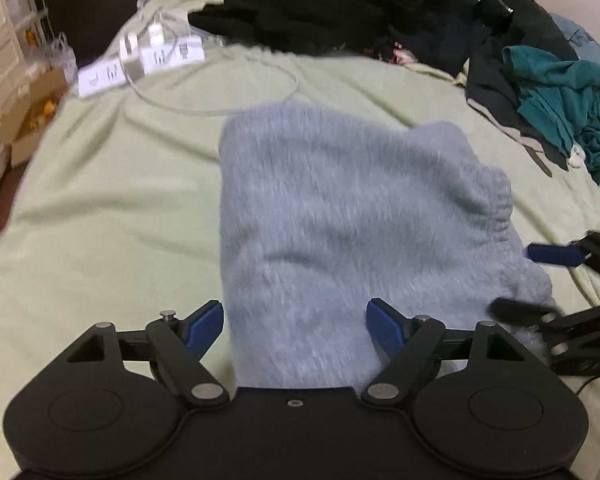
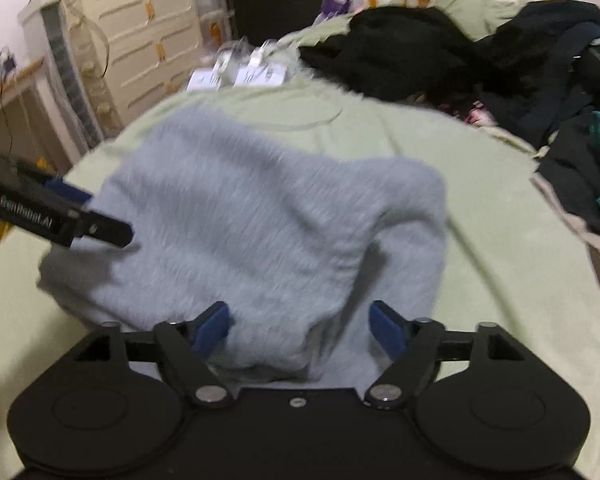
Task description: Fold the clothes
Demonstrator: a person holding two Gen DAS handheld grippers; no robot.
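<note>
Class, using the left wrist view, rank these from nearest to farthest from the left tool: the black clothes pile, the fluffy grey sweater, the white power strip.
1. Fluffy grey sweater, directly ahead, between the open fingers of the left tool.
2. White power strip, far left.
3. Black clothes pile, at the back.

My matt black plastic left gripper [image 1: 295, 328], with smooth blue plastic pads [image 1: 204, 326] and dull steel pivot pins, over a fuzzy, ribbed pale-grey knit sweater [image 1: 340, 216] on a soft, lightly creased pale-green cotton bedsheet [image 1: 120, 200]; beyond, a woolly black cloth heap [image 1: 300, 12], thin teal fabric [image 1: 560, 96], and glossy white plastic power strips [image 1: 140, 64]; my right gripper [image 2: 300, 330] is of the same matt plastic
</note>
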